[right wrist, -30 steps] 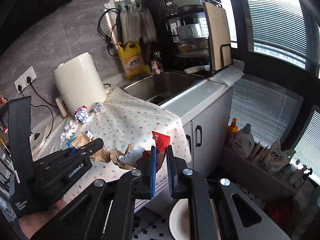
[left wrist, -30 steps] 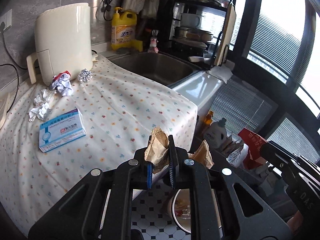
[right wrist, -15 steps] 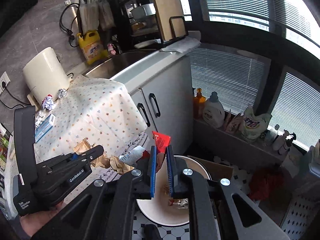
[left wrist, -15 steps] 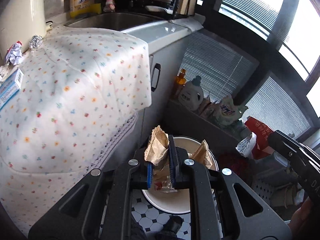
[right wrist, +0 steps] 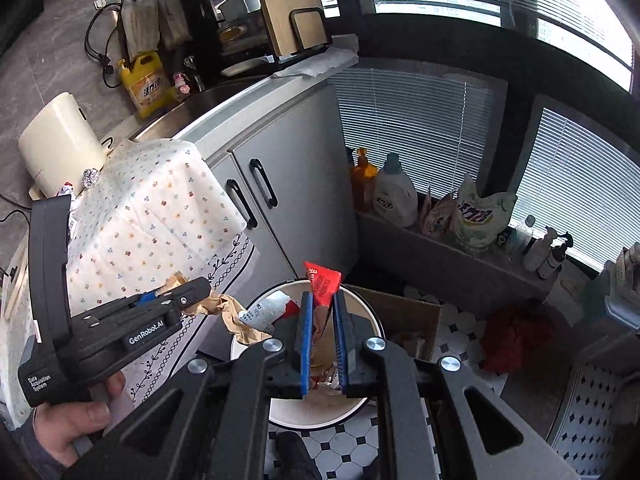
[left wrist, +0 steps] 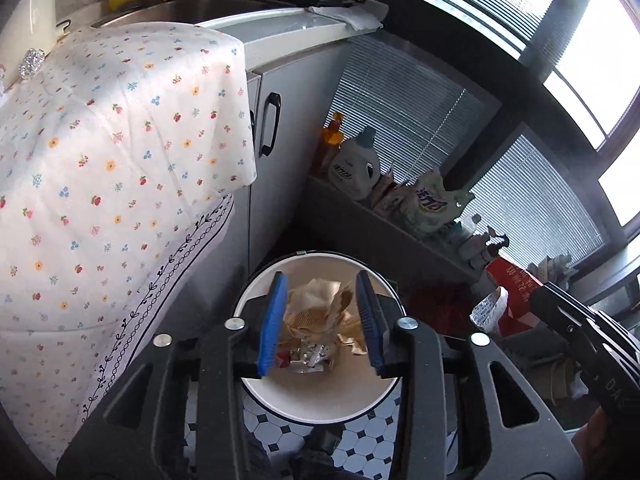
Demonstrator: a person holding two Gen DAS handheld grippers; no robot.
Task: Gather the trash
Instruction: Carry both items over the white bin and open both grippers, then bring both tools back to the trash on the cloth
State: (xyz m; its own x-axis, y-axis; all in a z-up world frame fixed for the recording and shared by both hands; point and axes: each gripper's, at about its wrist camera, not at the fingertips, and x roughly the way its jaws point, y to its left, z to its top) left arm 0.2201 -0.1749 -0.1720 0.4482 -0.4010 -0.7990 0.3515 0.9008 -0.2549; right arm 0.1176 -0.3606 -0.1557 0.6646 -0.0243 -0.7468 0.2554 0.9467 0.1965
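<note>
A round white trash bin (left wrist: pixel 260 392) stands on the tiled floor beside the counter. My left gripper (left wrist: pixel 322 320) is open right above it. Crumpled brown paper (left wrist: pixel 316 312) lies loose between the jaws, on top of foil and wrappers in the bin. In the right wrist view the left gripper (right wrist: pixel 192 294) still has brown paper (right wrist: pixel 234 314) hanging at its tip. My right gripper (right wrist: pixel 323 338) is shut on a red wrapper (right wrist: pixel 324 280) over the bin (right wrist: pixel 320 416). A white crumpled scrap (right wrist: pixel 264 310) hangs beside it.
The counter with the flowered cloth (left wrist: pixel 100 160) is at the left, with a foil ball (left wrist: pixel 32 62) on it. Grey cabinet doors (right wrist: pixel 260 188) are behind the bin. A cardboard box (right wrist: pixel 404 320) stands right of the bin. Detergent bottles (right wrist: pixel 394 194) line a low ledge.
Both grippers have swung from the counter down over the bin. My left gripper has opened and the brown paper has dropped from its grip. The right gripper stays shut on the red wrapper.
</note>
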